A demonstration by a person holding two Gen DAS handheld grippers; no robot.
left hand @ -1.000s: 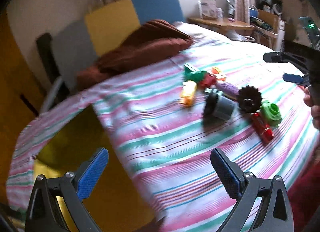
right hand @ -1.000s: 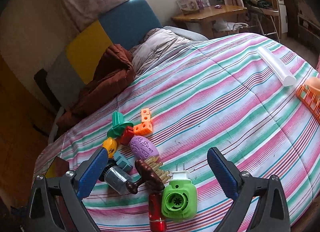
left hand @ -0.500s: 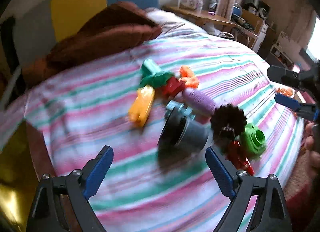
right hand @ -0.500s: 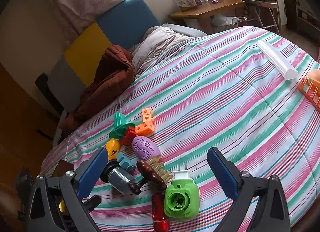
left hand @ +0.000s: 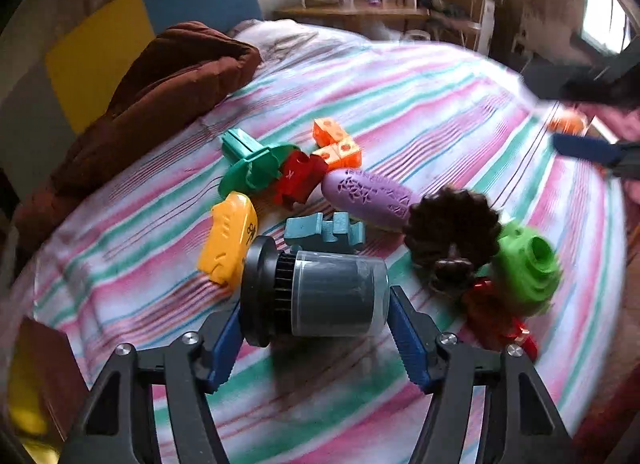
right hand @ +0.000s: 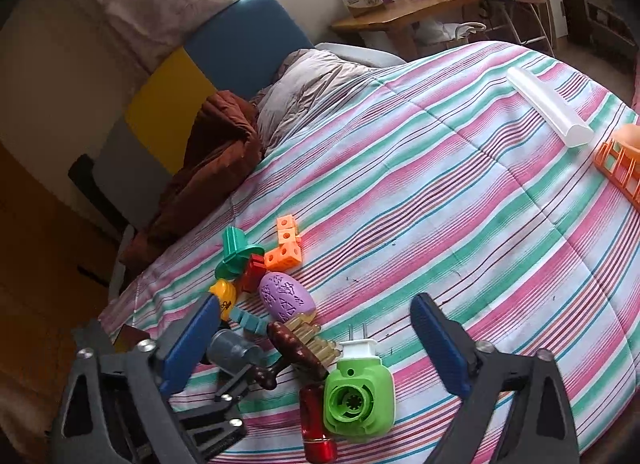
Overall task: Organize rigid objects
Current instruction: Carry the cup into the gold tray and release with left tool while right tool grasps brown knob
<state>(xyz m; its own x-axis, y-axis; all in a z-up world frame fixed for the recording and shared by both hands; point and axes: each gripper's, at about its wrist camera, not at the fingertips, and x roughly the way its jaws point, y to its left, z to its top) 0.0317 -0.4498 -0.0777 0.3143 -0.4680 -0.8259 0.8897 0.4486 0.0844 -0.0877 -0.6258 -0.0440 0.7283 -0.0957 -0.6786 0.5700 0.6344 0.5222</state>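
Since a second ago our left gripper (left hand: 316, 338) has swept in from the bed's edge to the toy pile, and its blue pads now sit at either end of the grey jar (left hand: 320, 294), which lies on its side on the striped bedspread (left hand: 420, 103). We cannot tell whether the pads already press on it or only bracket it. Our right gripper (right hand: 316, 340) has barely shifted; it hovers above the same pile with its jaws wide apart and nothing between them.

We judge the step in hand to be picking up the jar. To do it well, we should close squarely on the black lid (left hand: 258, 292) at one end and the base at the other, keeping the pads level so the round body cannot roll out, then lift straight up. The yellow piece (left hand: 228, 238) and the blue block (left hand: 324, 229) lie just beside the jar, and the brown brush (left hand: 452, 238) is near, so a tilted lift could drag them along.

As for containers, the jar's grey wall hides whatever it may hold. An orange basket (right hand: 620, 167) lies well apart at the far side of the bed, with something orange in it that is cut off by the frame. A white tube (right hand: 550, 107) lies near it.
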